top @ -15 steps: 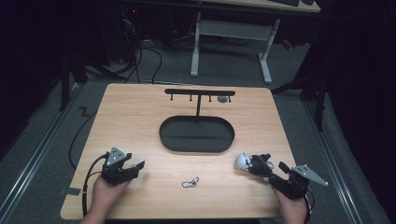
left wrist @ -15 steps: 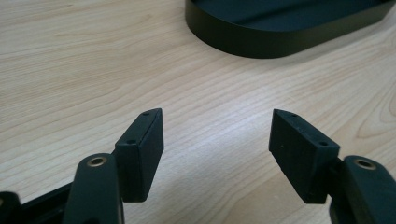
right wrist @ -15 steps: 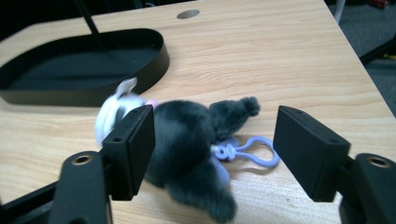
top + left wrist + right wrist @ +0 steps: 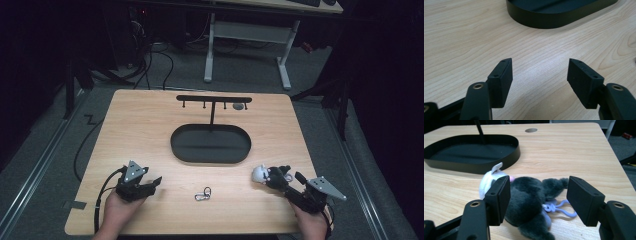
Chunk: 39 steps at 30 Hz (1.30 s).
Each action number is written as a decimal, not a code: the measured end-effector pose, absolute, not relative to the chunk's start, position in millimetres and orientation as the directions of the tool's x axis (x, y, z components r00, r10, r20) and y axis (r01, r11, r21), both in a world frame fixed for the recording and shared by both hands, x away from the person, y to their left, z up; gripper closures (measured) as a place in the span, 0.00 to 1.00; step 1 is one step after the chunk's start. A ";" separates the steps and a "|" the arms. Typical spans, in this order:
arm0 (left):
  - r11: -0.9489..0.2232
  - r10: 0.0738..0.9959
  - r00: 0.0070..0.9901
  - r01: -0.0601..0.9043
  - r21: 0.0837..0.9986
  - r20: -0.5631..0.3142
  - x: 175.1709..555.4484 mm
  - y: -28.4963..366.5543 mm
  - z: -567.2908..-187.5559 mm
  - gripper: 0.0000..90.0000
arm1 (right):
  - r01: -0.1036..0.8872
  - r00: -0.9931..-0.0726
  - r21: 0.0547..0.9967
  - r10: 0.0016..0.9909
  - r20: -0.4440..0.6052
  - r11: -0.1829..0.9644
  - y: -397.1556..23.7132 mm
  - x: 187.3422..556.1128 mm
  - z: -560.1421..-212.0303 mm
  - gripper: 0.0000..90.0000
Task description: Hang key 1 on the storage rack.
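Grey-and-white plush keychain toy (image 4: 524, 197) lies on the wooden table (image 4: 150, 130) at the near right, just in front of the black oval tray (image 4: 210, 144) and clear of its wall. Right gripper (image 4: 537, 197) straddles it — jaws apart, left pad against or just at the fur, right pad standing off with a visible gap, so no real squeeze yet; I read this as lined up for a pinch on the body rather than on the loose lilac clasp (image 4: 560, 208) trailing beside it. Body is the sensible target: soft and bulky, while the clasp is thin and would slip. Left gripper (image 4: 540, 72) sits low over bare wood at the near left, jaws wide with nothing between them — looks parked, keeping out of the way. Small metal carabiner (image 4: 203, 194) lies loose on the table between the two hands, touching neither. T-shaped hanger stand (image 4: 214, 99) rises from the tray's far side with pegs under its bar; one peg toward the right end seems to carry a small grey thing, too small to identify. Likely plan is hanging the toy by its clasp, so the grip needs to leave the clasp free.
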<state>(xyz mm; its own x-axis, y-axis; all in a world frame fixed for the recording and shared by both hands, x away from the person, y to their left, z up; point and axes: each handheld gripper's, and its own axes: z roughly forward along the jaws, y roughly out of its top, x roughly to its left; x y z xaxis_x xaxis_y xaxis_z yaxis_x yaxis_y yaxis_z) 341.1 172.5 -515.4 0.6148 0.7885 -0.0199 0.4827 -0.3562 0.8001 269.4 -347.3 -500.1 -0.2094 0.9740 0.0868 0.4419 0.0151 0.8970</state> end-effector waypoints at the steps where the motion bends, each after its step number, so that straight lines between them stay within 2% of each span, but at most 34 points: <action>1: -0.361 0.786 0.617 0.480 0.799 -0.016 340.6 172.3 -515.2 0.44 | 0.444 -0.223 0.895 0.972 0.071 0.036 -343.7 270.5 -499.4 0.40; 8: -0.369 0.782 0.623 0.473 0.800 -0.008 339.0 174.3 -515.5 0.44 | 0.475 -0.228 0.879 0.969 0.094 0.026 -340.0 271.5 -496.8 0.37; 17: -0.358 0.785 0.619 0.477 0.803 -0.018 343.1 179.0 -516.6 0.43 | 0.498 -0.222 0.867 0.967 0.125 0.002 -340.8 266.1 -494.6 0.45; 20: -0.363 0.781 0.625 0.472 0.803 -0.014 342.5 178.3 -516.3 0.43 | 0.498 -0.222 0.867 0.967 0.125 0.002 -338.9 261.9 -492.5 0.51; 21: -0.359 0.781 0.625 0.469 0.807 -0.016 342.4 178.0 -516.1 0.42 | 0.510 -0.235 0.860 0.963 0.130 0.009 -336.4 257.1 -493.9 0.62; 22: -0.359 0.779 0.627 0.467 0.808 -0.016 342.4 178.0 -515.7 0.42 | 0.510 -0.235 0.860 0.963 0.130 0.009 -336.4 257.1 -493.9 0.62; 23: -0.364 0.777 0.629 0.463 0.808 -0.011 342.8 177.9 -515.6 0.42 | 0.526 -0.251 0.849 0.961 0.112 0.039 -332.4 252.0 -496.0 0.80; 24: -0.364 0.777 0.629 0.463 0.808 -0.011 342.8 177.9 -515.6 0.42 | 0.526 -0.251 0.849 0.961 0.112 0.039 -332.4 252.0 -496.0 0.80; 27: -0.369 0.774 0.633 0.461 0.807 -0.008 343.7 177.2 -516.0 0.42 | 0.573 -0.284 0.812 0.956 0.073 0.109 -324.5 250.1 -500.2 1.00; 35: -0.383 0.756 0.654 0.449 0.807 -0.005 342.1 172.1 -515.4 0.41 | 0.633 -0.316 0.747 0.949 0.012 0.202 -317.8 258.5 -510.3 1.00; 39: -0.388 0.756 0.654 0.440 0.810 0.006 342.4 172.8 -515.2 0.40 | 0.665 -0.276 0.721 0.961 -0.005 0.195 -326.0 263.5 -515.1 1.00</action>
